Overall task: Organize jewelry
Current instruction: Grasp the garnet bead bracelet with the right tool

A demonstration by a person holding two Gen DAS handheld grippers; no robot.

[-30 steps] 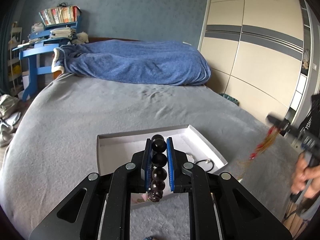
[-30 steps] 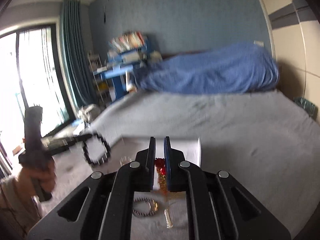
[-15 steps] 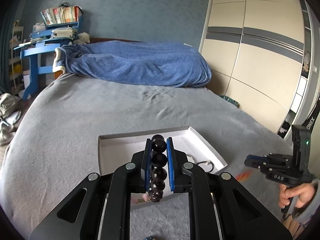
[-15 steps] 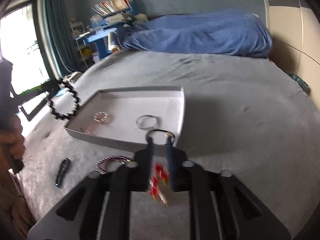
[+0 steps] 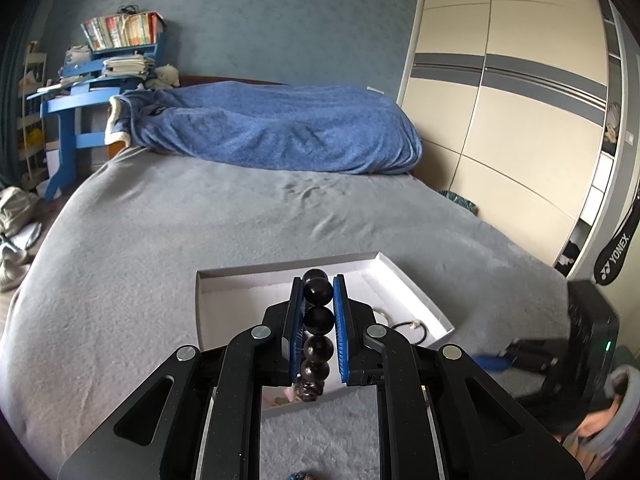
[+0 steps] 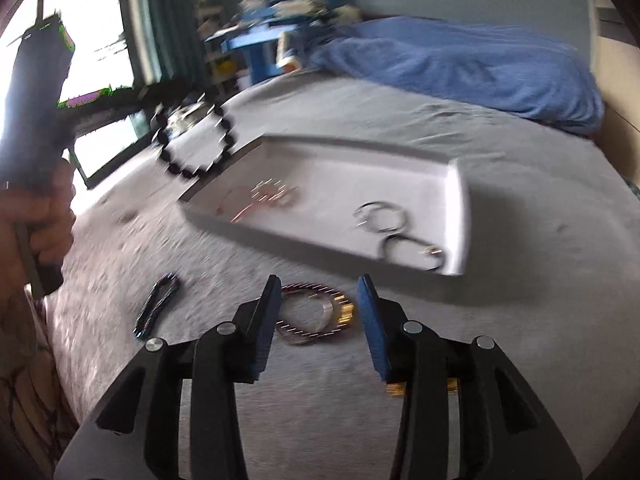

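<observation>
Gleaming dark round-beaded bracelet [image 5: 318,322]

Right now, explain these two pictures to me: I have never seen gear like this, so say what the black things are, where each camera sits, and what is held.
There is no robot here. A person holds a handheld two-finger gripper in each hand, and each gripper carries a wide-angle camera looking along its fingers.

The left view shows the left gripper shut on a bracelet of dark round beads, above a shallow white box on a grey bed.

The right view shows the right gripper. Its jaws have just been opening, and nothing is pressed between them. Below them a coiled bracelet lies on the bed, and a small dark beaded piece lies further left. Several rings and chains lie inside the box; the picture is blurred, so details are unclear. The beaded bracelet also appears at upper left.
</observation>
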